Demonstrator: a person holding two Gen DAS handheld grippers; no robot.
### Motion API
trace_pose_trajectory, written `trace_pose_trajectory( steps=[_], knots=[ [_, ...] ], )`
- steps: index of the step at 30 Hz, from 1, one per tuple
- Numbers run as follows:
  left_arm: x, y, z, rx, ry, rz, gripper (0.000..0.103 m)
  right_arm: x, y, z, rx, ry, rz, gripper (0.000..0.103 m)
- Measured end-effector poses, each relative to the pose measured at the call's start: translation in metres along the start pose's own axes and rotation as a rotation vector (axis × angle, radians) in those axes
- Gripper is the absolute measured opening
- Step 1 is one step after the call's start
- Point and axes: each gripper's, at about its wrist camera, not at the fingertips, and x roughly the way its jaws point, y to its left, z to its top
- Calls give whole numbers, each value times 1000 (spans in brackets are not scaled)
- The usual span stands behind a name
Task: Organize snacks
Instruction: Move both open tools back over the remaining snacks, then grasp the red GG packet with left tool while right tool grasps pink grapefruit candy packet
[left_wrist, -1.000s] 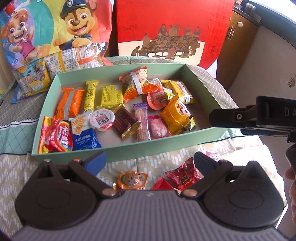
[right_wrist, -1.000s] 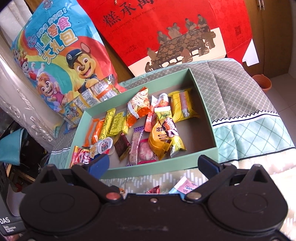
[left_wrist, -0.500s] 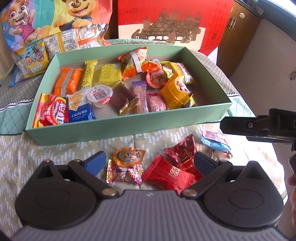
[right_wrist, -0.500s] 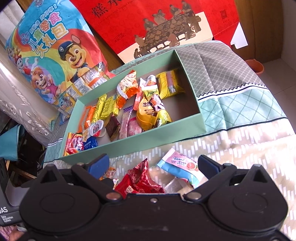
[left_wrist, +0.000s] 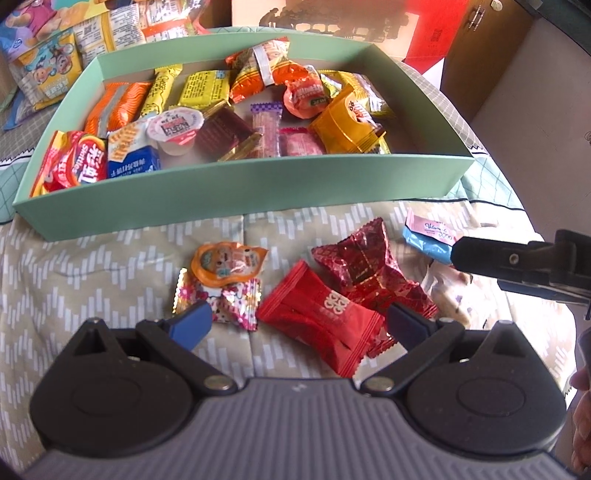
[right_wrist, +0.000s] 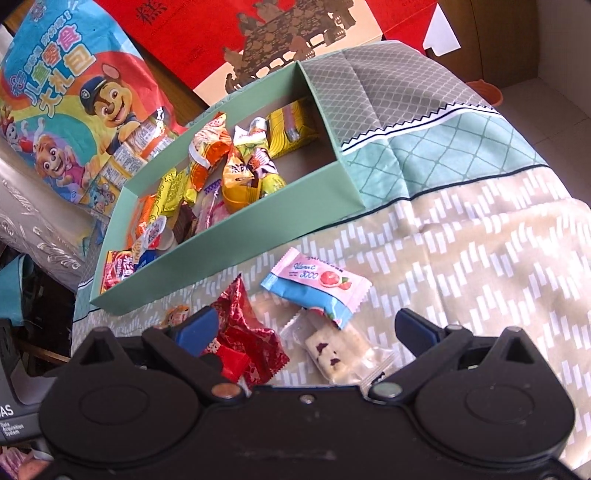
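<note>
Loose snacks lie on the patterned cloth (left_wrist: 110, 258) at mid-frame, just below the green box (left_wrist: 236, 192) and its near wall. The left gripper (left_wrist: 299, 321) hovers low, jaws open around a red packet (left_wrist: 317, 317). The right gripper (right_wrist: 306, 332), jaws open, hangs over a nougat bar (right_wrist: 340, 350); bare cloth spreads to the right.

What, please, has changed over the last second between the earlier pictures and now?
Both open hand-held grippers, left and right, pulled back from the green box, bringing the loose snacks on the cloth into view, like the red candy. Nothing was grasped or released; the snacks stayed put.
</note>
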Motion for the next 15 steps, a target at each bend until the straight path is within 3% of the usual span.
trace_pose_trajectory(
  steps=[6,11,15],
  knots=[
    [15,4,0,-19,24,47,103,3,7,10,-60,-61,-40,102],
    [11,13,-5,2,23,60,103,23,19,20,-165,-59,-31,82],
    [8,24,-9,6,26,72,103,37,23,21,-211,-22,-19,76]
  ],
)
